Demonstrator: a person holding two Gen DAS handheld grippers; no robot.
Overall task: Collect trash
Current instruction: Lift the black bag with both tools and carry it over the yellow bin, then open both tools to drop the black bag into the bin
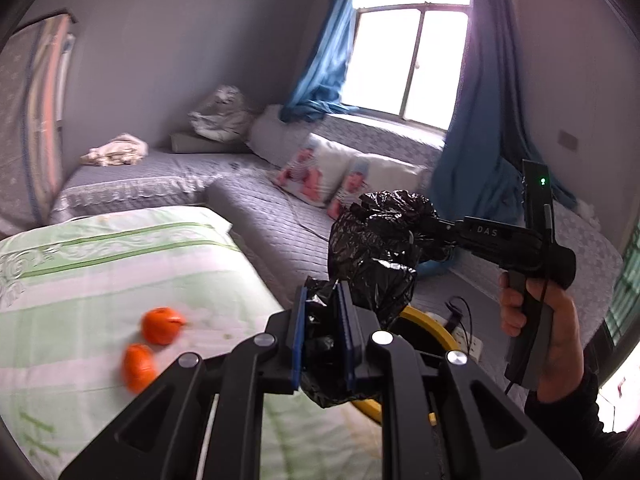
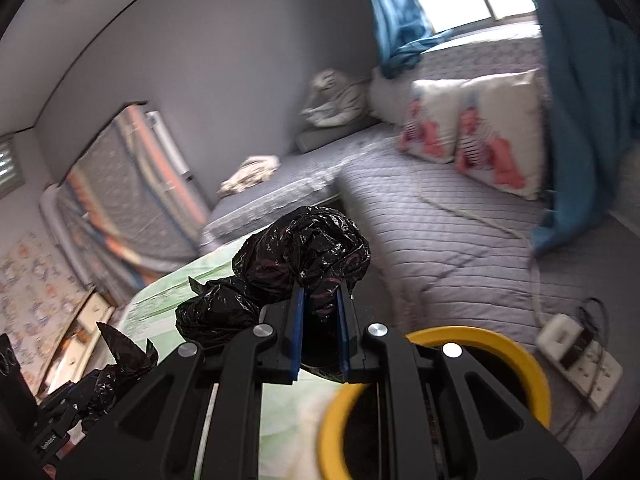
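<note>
A crumpled black trash bag (image 1: 372, 248) hangs in the air between both grippers. My left gripper (image 1: 322, 304) is shut on one part of it. My right gripper (image 2: 320, 300) is shut on another part (image 2: 304, 256); in the left wrist view its body (image 1: 492, 240) reaches in from the right. Two pieces of orange peel (image 1: 162, 326) (image 1: 138, 368) lie on the green-and-white cloth (image 1: 100, 280) to the left of my left gripper. A yellow-rimmed bin (image 2: 480, 344) stands below the bag, and its rim also shows in the left wrist view (image 1: 432, 324).
A grey quilted bed platform (image 1: 280, 216) runs behind, with two printed pillows (image 1: 344, 180) and blue curtains (image 1: 480, 140) at the window. A white power strip (image 2: 580, 364) with cables lies on the mattress to the right of the bin.
</note>
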